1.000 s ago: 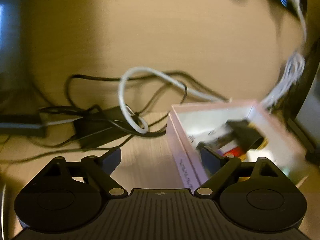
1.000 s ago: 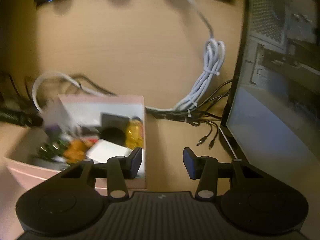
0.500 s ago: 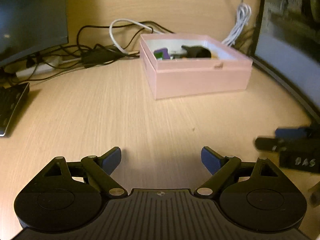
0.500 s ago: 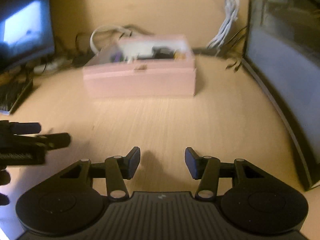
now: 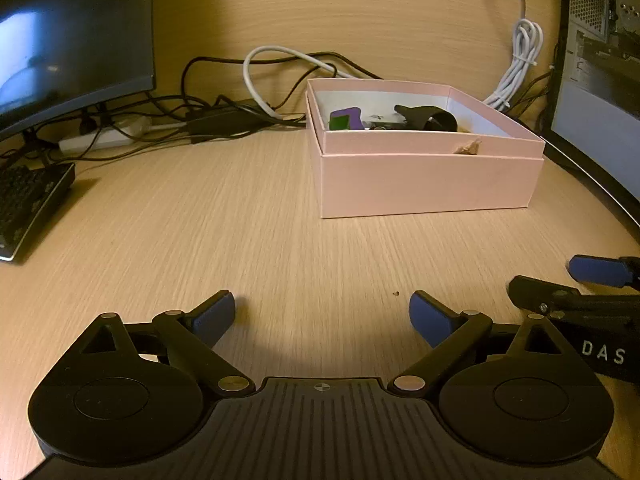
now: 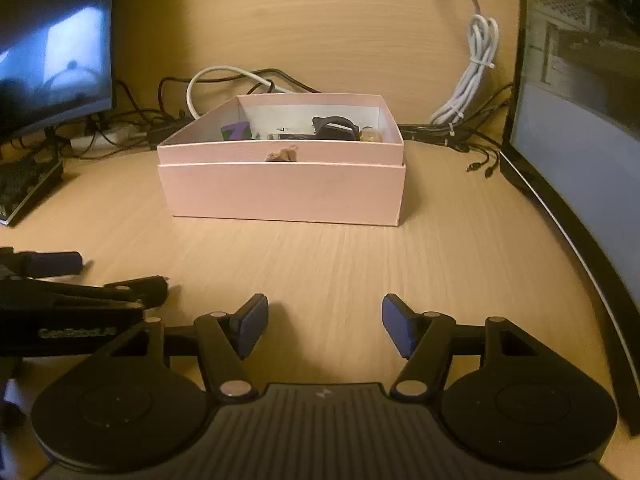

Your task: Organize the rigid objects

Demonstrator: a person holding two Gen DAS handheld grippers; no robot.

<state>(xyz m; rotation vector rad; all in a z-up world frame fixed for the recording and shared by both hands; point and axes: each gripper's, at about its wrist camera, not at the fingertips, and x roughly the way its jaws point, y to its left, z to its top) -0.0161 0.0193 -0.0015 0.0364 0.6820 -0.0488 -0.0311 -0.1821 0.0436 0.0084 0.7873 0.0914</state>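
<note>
Both the left gripper [image 5: 322, 318] and right gripper [image 6: 323, 330] had been drawn back from over the pink box [image 6: 282, 188], jaws spread and empty; the objects lay inside it, so sorting seemed finished.

A: Tabletop [image 5: 248, 240] noted as light wood grain, warmly lit; a monitor [image 5: 72, 40] is seen at left, a keyboard [image 5: 28, 204] beside it.

B: Tangled cables [image 5: 224, 116] are recorded behind; a second monitor [image 6: 576, 128] at right.
</note>
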